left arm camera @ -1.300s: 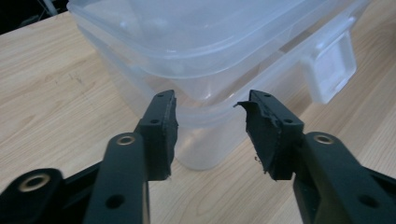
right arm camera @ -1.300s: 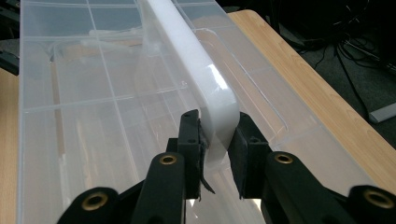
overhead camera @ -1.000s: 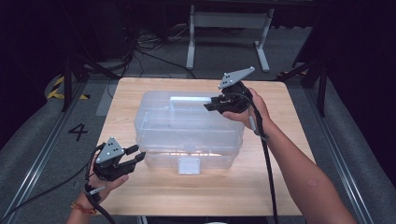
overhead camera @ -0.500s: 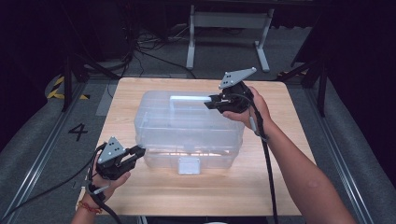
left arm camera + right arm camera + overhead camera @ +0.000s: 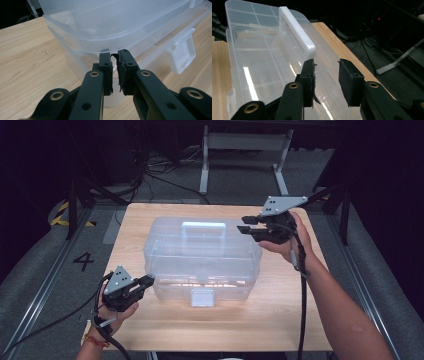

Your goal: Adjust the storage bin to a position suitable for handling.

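A clear plastic organiser box (image 5: 200, 255) with a white handle (image 5: 202, 226) and a front latch (image 5: 202, 296) sits closed in the middle of the wooden table (image 5: 280, 305). My left gripper (image 5: 148, 281) is at the box's front left corner. Its jaws have just closed and stand shut (image 5: 114, 58), tips against the box (image 5: 112, 22) under the lid's lip. Whether they pinch plastic is unclear. My right gripper (image 5: 246, 224) hovers at the box's far right end. Its jaws have just been opening and now stand open (image 5: 327, 72) with nothing between them. The lid and handle (image 5: 297, 32) lie beyond them.
A metal stand (image 5: 245, 140) and loose cables sit on the floor behind the table. A painted 4 (image 5: 83, 261) and yellow-black tape (image 5: 62, 212) mark the floor at the left. Bare tabletop runs along the front and right of the box.
The left gripper's jaws closed at the box's front left corner. The right gripper drew away to the right and slightly up from the lid, its jaws spreading.
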The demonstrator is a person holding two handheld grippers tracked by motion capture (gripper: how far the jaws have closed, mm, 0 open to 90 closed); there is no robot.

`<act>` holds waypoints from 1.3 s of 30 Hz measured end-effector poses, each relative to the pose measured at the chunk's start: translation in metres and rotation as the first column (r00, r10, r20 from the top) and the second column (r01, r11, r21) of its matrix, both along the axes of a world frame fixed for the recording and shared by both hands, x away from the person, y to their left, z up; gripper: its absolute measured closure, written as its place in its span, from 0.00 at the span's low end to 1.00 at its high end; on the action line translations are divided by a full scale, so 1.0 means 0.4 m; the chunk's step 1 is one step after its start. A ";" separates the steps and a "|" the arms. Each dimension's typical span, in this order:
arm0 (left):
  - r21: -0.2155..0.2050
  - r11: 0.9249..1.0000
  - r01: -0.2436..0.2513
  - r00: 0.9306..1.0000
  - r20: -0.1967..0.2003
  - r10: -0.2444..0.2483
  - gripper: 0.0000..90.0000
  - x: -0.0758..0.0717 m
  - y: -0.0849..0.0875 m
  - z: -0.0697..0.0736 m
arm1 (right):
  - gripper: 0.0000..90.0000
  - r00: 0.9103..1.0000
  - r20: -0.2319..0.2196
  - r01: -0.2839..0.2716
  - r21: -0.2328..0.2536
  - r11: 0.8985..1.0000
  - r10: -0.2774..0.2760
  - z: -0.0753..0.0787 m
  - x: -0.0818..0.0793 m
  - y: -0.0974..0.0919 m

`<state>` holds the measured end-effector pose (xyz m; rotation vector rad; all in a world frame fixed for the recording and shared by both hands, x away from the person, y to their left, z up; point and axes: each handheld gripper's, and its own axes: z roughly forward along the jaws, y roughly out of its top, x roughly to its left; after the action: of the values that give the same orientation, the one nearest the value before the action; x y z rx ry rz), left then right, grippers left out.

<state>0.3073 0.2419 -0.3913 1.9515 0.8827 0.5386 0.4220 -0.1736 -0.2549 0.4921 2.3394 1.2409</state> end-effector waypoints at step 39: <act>-0.021 1.000 -0.007 0.999 0.045 0.008 0.88 0.012 -0.002 0.050 | 0.51 0.992 -0.009 0.124 0.072 0.990 -0.123 -0.292 -0.077 -0.235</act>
<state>0.3120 0.2413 -0.3713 1.9105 0.8650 0.5730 0.3910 -0.2677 -0.3718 0.6540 2.2367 1.2706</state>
